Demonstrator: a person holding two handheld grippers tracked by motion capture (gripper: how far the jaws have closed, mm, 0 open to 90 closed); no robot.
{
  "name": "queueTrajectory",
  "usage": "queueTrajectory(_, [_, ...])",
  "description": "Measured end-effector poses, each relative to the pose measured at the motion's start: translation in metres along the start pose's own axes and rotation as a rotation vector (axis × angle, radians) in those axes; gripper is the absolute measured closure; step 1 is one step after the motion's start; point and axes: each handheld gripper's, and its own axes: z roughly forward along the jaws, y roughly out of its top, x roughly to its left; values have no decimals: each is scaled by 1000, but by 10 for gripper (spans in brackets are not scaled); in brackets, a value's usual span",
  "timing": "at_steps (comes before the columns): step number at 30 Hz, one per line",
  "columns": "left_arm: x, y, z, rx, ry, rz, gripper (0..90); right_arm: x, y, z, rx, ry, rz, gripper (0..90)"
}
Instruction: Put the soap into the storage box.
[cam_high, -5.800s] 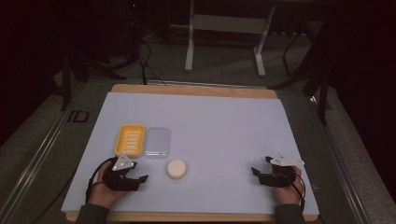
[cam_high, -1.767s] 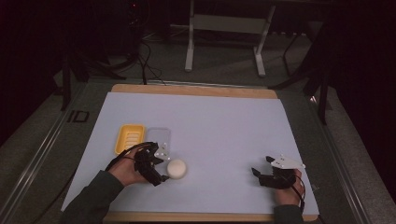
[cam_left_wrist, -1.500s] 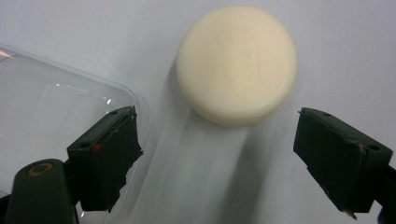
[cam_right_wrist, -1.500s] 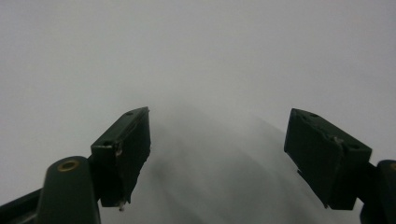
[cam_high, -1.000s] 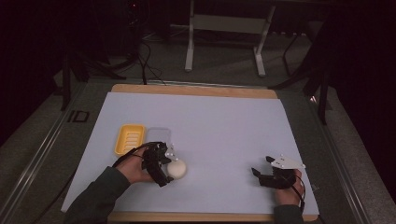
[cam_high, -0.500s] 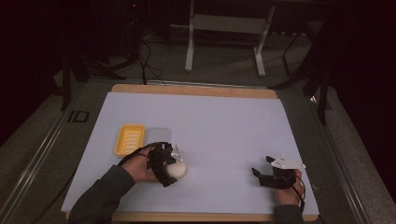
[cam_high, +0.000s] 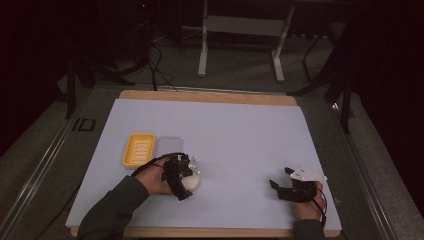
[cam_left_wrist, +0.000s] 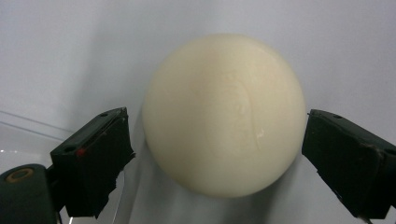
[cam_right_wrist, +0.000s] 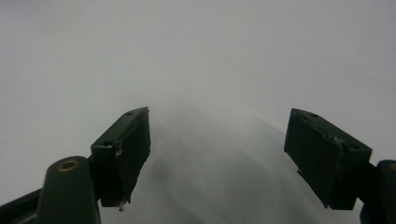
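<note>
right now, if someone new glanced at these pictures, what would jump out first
The round cream soap stands out, sitting between the open jaws of the left claw near the front left of the pale table; a small gap shows on each side, so it is not gripped yet. Just behind it lie a bright yellow soap dish and a clear lid beside it. The right claw rests open at the front right.

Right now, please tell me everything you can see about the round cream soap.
The round cream soap is a smooth, pale, waxy-looking bar with a faint embossed mark on top. It lies flat on the white table cover, between the open jaws of the left gripper, small gaps at both sides. The yellow soap dish lies apart from it.
</note>
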Motion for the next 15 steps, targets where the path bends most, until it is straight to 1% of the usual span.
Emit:
queueTrajectory(2, [0, 1, 1, -6, -6, -1, 108, 0, 0, 0, -1, 0, 0, 225])
queueTrajectory(6, [1, 3, 3, -2, -10, 0, 122, 0, 0, 0, 0, 0, 0, 225])
queueTrajectory(9, [1, 5, 4, 5, -13, 6, 141, 0, 0, 0, -1, 0, -1, 225])
queueTrajectory(10, [0, 7, 5, 16, -18, 9, 146, 0, 0, 0, 0, 1, -1, 225])
queueTrajectory(12, [0, 7, 5, 16, -18, 9, 146, 0, 0, 0, 0, 1, -1, 225])
queueTrajectory(13, [0, 8, 5, 26, -15, 20, 146, 0, 0, 0, 0, 1, -1, 225])
queueTrajectory(15, [0, 10, 5, 30, -15, 21, 148, 0, 0, 0, 0, 1, 0, 225])
